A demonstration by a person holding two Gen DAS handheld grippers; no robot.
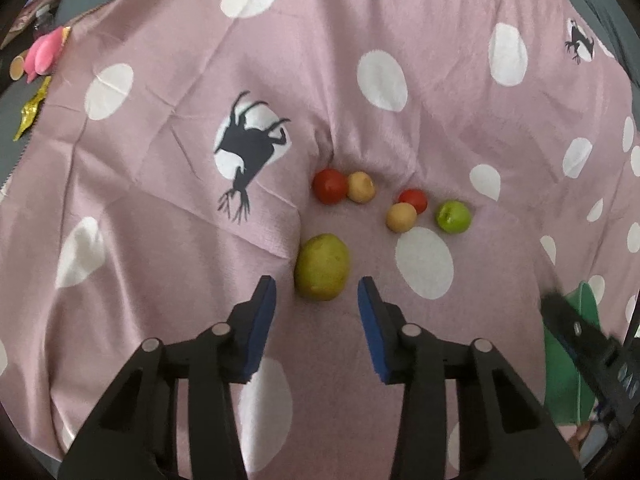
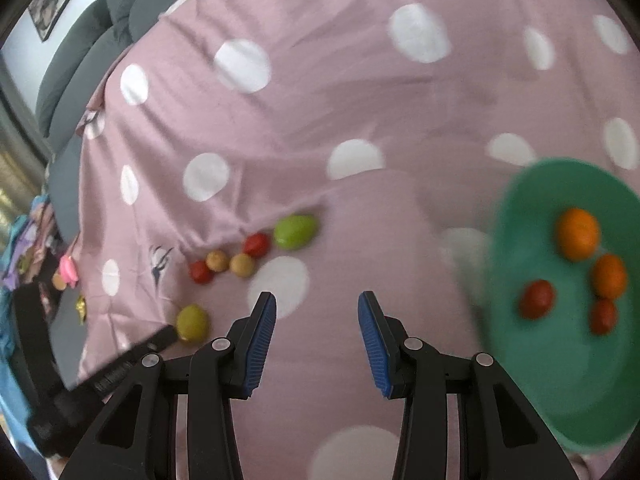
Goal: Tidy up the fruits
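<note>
Left wrist view: left tool (image 1: 317, 292) is hovering spread just short of the yellow-green guava (image 1: 322, 266); probably firm, round, rolling on soft bedspread (image 1: 180, 260). Grip across its middle.

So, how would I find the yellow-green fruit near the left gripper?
Look at the pink cloth with white dots. Near its middle lies a loose group of small fruits; nearest the left gripper lies the yellow-green fruit. It is the biggest, oval, and lies alone.
</note>
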